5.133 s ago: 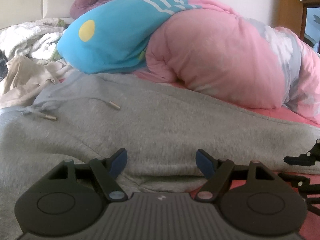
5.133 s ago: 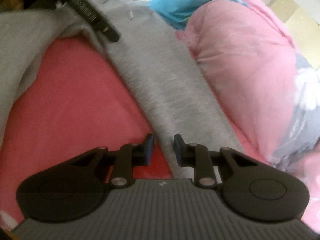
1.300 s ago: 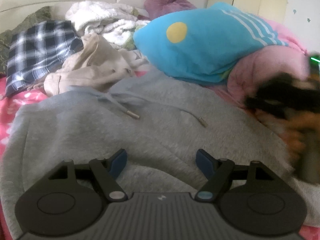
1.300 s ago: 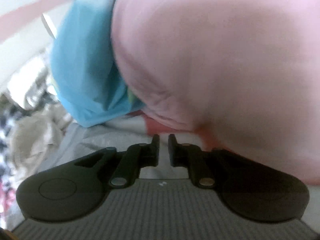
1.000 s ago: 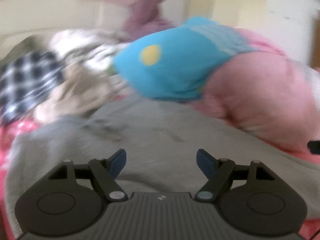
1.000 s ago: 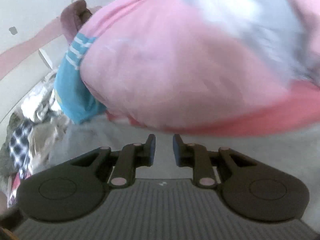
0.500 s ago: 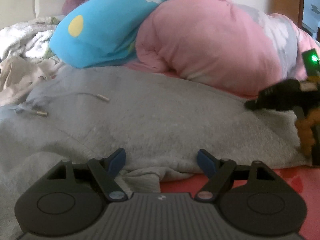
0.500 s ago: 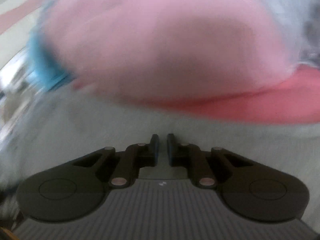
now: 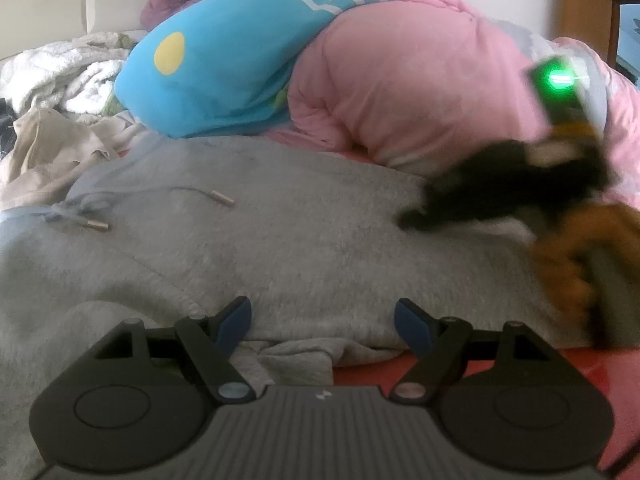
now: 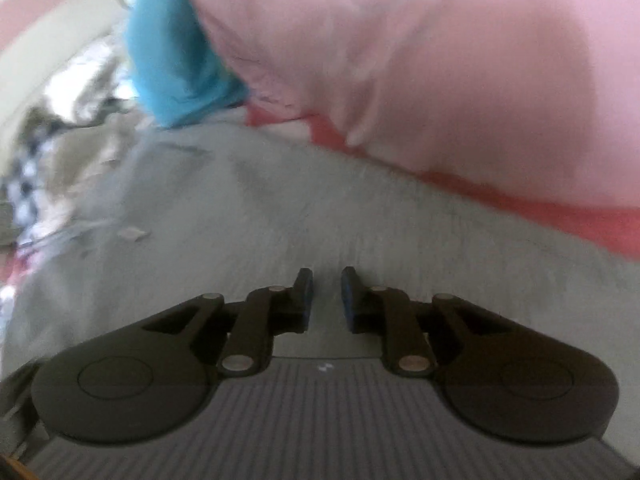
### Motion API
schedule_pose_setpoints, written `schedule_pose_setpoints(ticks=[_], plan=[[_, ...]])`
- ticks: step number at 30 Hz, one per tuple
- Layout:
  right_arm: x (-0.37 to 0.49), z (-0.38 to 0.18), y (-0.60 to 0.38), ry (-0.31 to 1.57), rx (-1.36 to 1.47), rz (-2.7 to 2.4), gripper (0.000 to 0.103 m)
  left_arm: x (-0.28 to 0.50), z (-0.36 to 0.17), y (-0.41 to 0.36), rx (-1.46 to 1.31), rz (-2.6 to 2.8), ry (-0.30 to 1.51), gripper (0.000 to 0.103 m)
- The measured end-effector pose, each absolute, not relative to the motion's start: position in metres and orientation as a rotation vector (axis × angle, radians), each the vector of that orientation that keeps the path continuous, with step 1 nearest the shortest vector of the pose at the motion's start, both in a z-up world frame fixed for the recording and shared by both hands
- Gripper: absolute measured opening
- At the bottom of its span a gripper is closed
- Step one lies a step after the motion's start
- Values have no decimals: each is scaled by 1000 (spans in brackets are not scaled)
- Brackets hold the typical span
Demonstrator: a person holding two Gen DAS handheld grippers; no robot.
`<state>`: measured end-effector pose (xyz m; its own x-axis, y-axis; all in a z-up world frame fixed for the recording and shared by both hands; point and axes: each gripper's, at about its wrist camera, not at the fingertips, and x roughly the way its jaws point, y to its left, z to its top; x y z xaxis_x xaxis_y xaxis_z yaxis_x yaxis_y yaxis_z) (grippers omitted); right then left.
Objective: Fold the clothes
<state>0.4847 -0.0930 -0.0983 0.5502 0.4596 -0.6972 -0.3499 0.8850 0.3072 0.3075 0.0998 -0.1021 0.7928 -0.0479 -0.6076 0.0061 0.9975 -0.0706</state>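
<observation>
Far left in the left wrist view: crumpled beige garment (image 9: 52, 152), soft and creased, with fluffy white towelling (image 9: 60, 76) heaped behind. Spread flat across the red bed sheet (image 9: 600, 364): grey hoodie (image 9: 304, 240), fleecy and matte, its two drawstrings (image 9: 96, 224) tipped with small metal cylinders, hem bunched into a fold near the lower middle. Hovering over that hem, left claw (image 9: 322, 324), blue pads spread wide, nothing pinched. Behind the hoodie, smooth bright-blue cushion (image 9: 224, 68) with a yellow oval and white stripes, leaning on a puffy pink quilt (image 9: 420, 92) rolled into a rounded bulk. At the right, blurred, right claw (image 10: 324, 292) over the hoodie's right part, carried by a hand (image 9: 572, 264), a green light glowing above it. In its own blurred view, pads just parted again to a narrow gap, only grey fleece seen beyond, none caught between.
</observation>
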Motion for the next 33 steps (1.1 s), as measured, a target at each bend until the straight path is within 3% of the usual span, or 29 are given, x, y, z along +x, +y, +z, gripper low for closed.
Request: schedule_pose_setpoints(ticks=[4, 8, 15, 18, 19, 20, 21, 27, 30, 33], plan=[[530, -104, -88, 816, 215, 362, 0, 307, -101, 104, -93, -40, 658, 80], [528, -98, -100, 779, 276, 322, 0, 306, -101, 104, -94, -42, 657, 80], [446, -83, -156, 744, 308, 323, 27, 305, -100, 103, -91, -40, 658, 81], [441, -93, -185, 785, 278, 216, 30, 305, -100, 103, -93, -41, 657, 81], [447, -101, -198, 801, 285, 160, 23, 305, -100, 104, -95, -42, 657, 81], [453, -104, -213, 795, 340, 137, 6, 305, -100, 104, -95, -43, 657, 81], [458, -108, -228, 787, 399, 117, 0, 305, -100, 104, -96, -43, 656, 81], [456, -107, -292, 670, 512, -107, 0, 306, -100, 104, -97, -44, 656, 81], [422, -103, -325, 620, 632, -146, 14, 307, -100, 103, -92, -42, 657, 82], [380, -97, -342, 607, 685, -60, 21, 307, -100, 103, -89, -42, 656, 82]])
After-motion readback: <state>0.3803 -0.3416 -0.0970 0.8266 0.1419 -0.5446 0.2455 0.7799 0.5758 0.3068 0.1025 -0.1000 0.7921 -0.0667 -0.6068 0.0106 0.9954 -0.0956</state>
